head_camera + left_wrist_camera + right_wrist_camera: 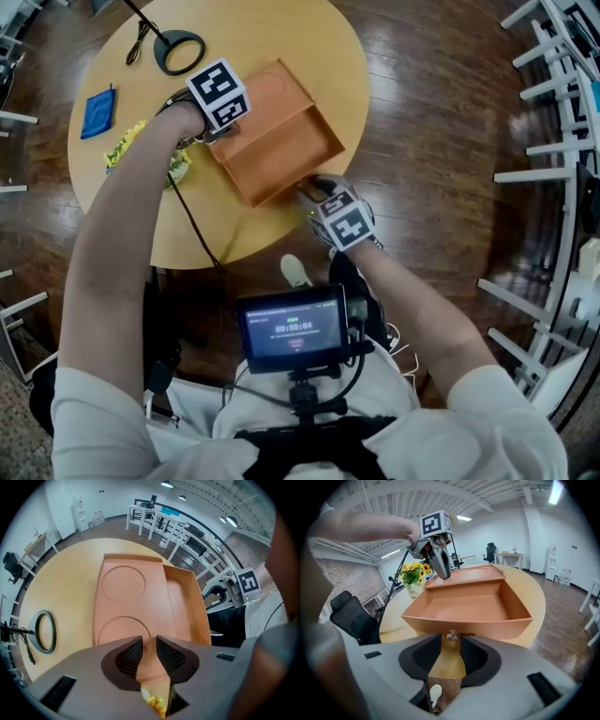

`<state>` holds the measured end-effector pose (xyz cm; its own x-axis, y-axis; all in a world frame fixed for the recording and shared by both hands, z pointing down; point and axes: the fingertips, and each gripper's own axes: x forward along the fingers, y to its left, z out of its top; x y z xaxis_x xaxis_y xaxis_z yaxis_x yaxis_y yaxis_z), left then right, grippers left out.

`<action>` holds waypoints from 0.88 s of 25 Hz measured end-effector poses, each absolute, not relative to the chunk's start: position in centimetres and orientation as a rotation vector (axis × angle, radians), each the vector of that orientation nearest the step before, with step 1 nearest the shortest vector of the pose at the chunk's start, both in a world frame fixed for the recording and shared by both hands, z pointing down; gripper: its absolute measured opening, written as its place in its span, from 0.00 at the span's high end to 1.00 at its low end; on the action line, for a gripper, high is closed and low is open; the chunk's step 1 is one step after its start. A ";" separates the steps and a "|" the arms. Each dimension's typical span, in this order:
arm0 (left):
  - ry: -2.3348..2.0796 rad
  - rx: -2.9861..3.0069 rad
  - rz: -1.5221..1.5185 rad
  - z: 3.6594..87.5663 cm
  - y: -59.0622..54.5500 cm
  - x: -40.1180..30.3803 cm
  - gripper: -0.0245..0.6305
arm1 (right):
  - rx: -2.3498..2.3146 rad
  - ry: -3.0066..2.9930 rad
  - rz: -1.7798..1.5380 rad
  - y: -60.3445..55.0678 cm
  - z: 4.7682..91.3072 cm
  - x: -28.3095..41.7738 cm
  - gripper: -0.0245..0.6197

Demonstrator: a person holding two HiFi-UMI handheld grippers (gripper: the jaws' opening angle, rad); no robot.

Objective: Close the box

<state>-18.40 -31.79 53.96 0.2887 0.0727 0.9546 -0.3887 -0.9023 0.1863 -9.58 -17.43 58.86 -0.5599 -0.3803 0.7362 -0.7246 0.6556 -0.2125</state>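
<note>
On the table — open box, lid flat; left hand-held gripper, right hand-held gripper — both part-open.
</note>
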 end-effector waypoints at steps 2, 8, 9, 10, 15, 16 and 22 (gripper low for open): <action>-0.279 2.177 1.651 54.0 -31.7 -18.4 0.81 | 0.850 -2.195 0.669 -17.4 59.2 -9.6 0.76; -0.244 2.208 1.680 53.9 -31.6 -18.2 0.81 | 0.866 -2.175 0.694 -17.5 60.0 -9.6 0.84; -0.243 2.210 1.677 53.9 -31.5 -18.2 0.81 | 0.869 -2.174 0.694 -17.4 60.0 -9.7 0.84; -0.242 2.211 1.673 53.9 -31.5 -18.3 0.81 | 0.868 -2.175 0.694 -17.4 59.9 -9.7 0.84; -0.235 2.211 1.673 53.9 -31.5 -18.2 0.81 | 0.877 -2.167 0.695 -17.6 59.9 -9.7 0.85; -0.232 2.209 1.676 53.9 -31.5 -18.2 0.81 | 0.882 -2.168 0.701 -17.6 60.0 -9.6 0.85; -0.220 2.198 1.695 54.0 -31.5 -18.2 0.81 | 0.910 -2.185 0.718 -18.3 59.5 -10.0 0.85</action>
